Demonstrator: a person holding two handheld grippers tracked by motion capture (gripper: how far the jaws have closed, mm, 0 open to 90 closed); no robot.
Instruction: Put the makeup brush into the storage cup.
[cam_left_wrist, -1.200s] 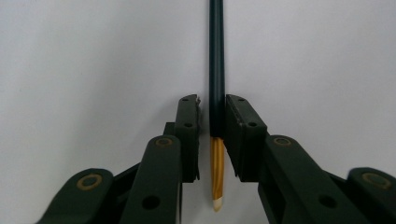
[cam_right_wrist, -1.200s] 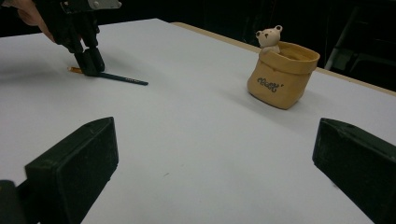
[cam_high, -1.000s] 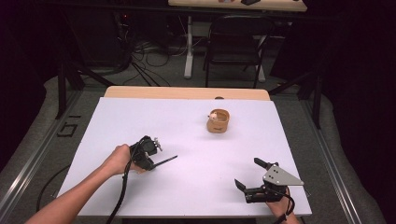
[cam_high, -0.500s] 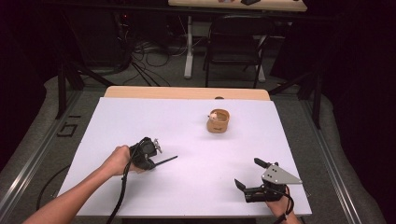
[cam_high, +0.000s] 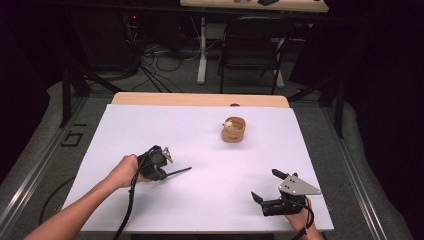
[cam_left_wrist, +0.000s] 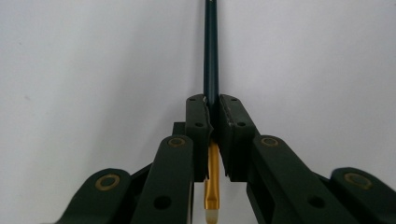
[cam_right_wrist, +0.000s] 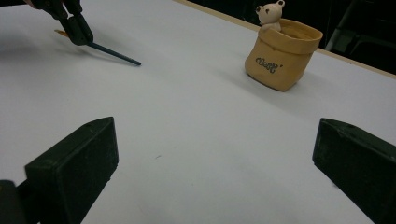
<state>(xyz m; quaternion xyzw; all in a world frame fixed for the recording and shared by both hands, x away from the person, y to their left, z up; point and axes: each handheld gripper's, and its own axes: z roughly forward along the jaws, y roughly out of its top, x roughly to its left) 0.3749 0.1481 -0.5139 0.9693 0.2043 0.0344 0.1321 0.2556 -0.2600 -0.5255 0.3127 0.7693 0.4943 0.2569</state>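
White table (cam_high: 200, 125); tan bear pot (cam_high: 233, 129) standing on it.

Left gripper (cam_high: 165, 172) and its clamped pencil (cam_high: 178, 172) slightly nearer the table edge.

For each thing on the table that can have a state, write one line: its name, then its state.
Left gripper: shut on the paintbrush.
Right gripper: open, holding nothing.
Paintbrush: clamped between the jaws, dark handle pointing forward.
Holder: upright on the table, tan, with a small bear at its rim; no brush seen inside.
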